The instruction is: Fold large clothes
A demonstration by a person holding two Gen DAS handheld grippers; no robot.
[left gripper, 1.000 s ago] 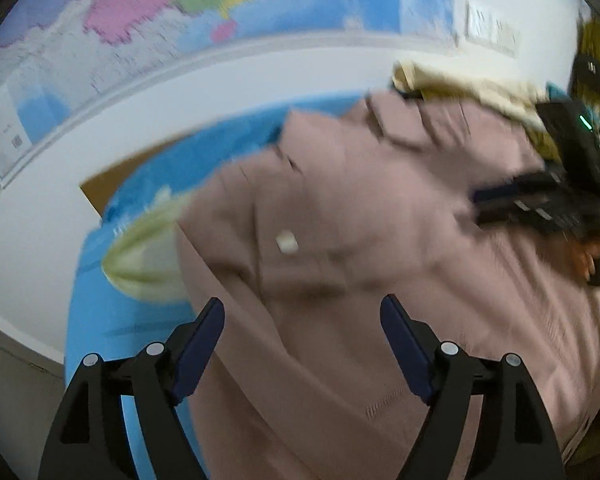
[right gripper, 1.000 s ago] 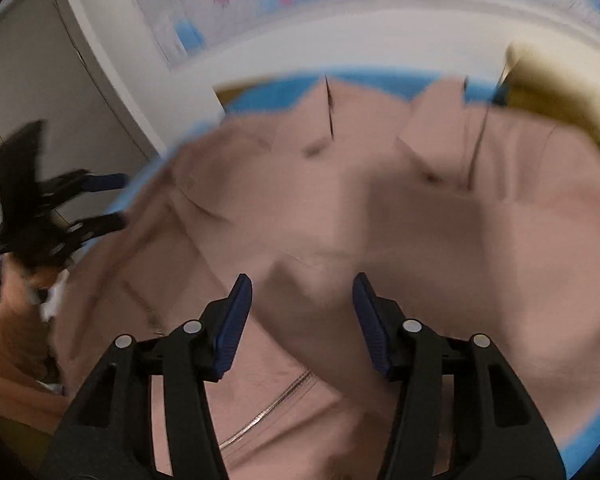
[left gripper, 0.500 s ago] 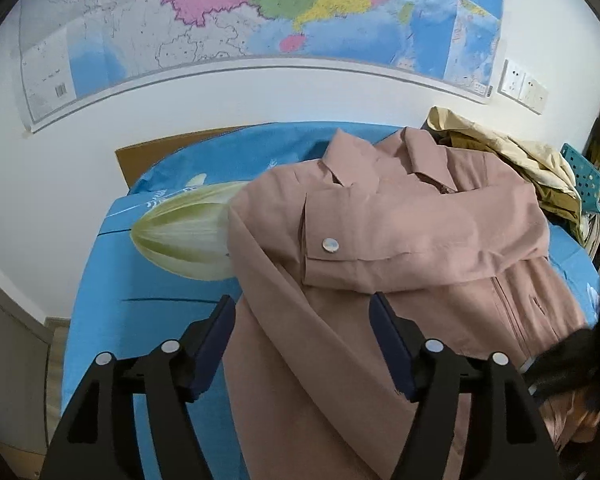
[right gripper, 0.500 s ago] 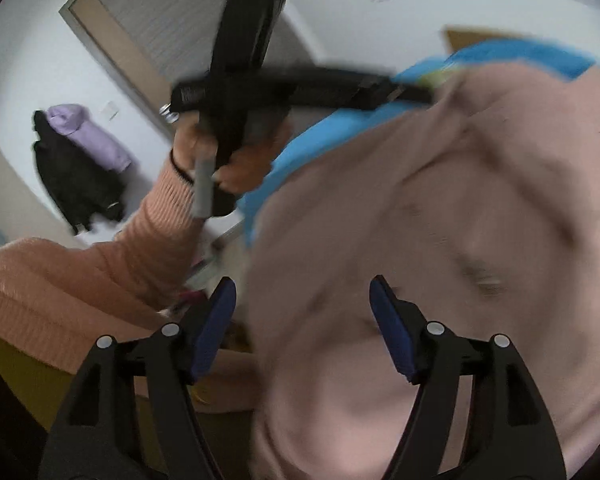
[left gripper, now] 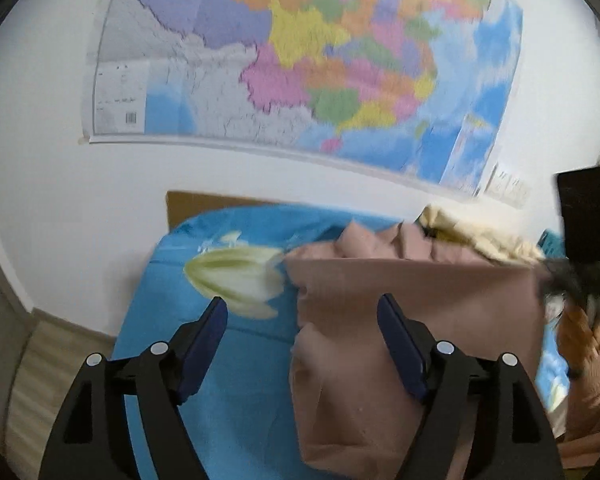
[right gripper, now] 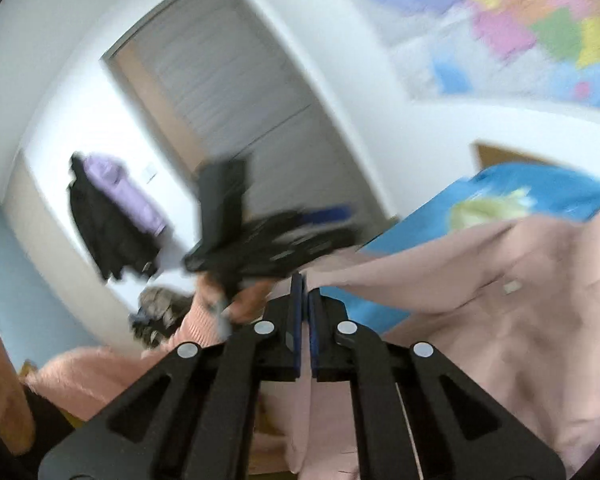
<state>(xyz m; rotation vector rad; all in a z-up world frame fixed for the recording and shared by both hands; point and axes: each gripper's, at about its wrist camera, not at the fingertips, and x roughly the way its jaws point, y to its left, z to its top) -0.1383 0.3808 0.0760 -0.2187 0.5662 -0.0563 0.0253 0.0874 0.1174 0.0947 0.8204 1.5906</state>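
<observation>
The right gripper [right gripper: 304, 292], pads pressed together on the hem of the pink jacket [right gripper: 500, 320], lifts it off the blue bedspread [left gripper: 228, 360], its taut edge running three to nine o'clock past the empty, still-opening left gripper [left gripper: 302, 320].

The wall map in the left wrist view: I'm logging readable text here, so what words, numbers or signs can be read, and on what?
None can be read.
Wall map: print blurred; the legend panel shows a barcode-like mark, illegible.
Pink jacket: no label visible.
</observation>
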